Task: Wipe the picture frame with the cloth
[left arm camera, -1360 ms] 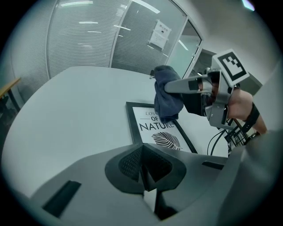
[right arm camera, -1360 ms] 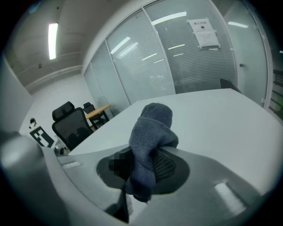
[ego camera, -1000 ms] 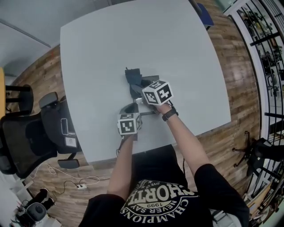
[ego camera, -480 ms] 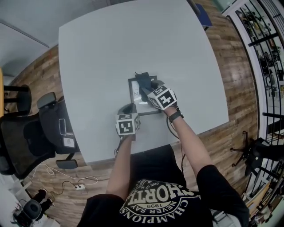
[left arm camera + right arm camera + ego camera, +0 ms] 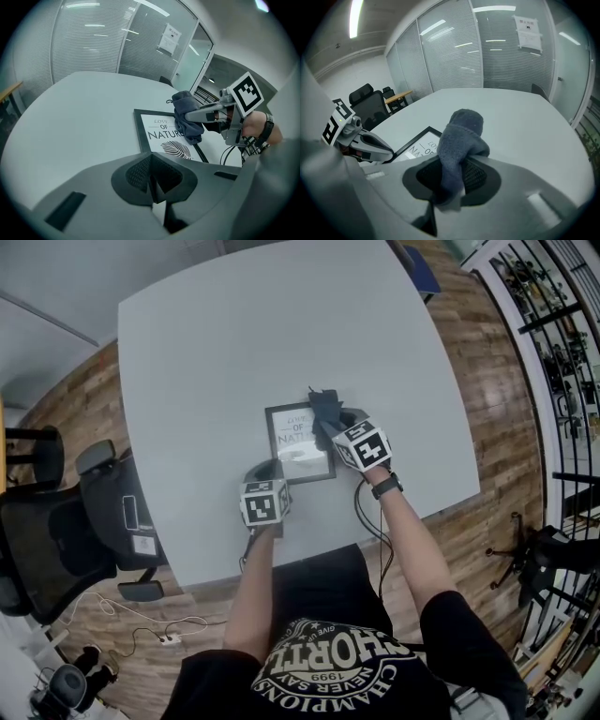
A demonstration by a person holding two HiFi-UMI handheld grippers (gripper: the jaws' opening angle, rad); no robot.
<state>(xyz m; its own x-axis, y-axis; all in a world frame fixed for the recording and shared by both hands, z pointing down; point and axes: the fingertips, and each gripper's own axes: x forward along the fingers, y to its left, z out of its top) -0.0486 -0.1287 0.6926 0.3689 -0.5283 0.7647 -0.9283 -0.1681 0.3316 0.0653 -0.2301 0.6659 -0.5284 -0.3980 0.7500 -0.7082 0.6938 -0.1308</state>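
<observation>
Right gripper [image 5: 451,180] jaws are pinching the dark grey cloth [image 5: 461,136]; one end of it is bunching up past the jaw tips. Left gripper [image 5: 152,183] jaws are sitting pressed together with nothing between them. In the head view the cloth is lying against the far right part of the picture frame [image 5: 298,442], covering that corner, and the left gripper is hovering just beside the frame's near left corner; I can't tell if it is touching. The frame is black-edged and lying flat on the grey bench [image 5: 234,334], slightly near of centre. Its print is reading "LOVE OF NATURE" over a leaf drawing, with the cloth overlapping the end of the last word. A paper notice [image 5: 169,37] is hanging on the glass wall, its text too small to read. An office chair [image 5: 56,521] is standing left of the bench.
</observation>
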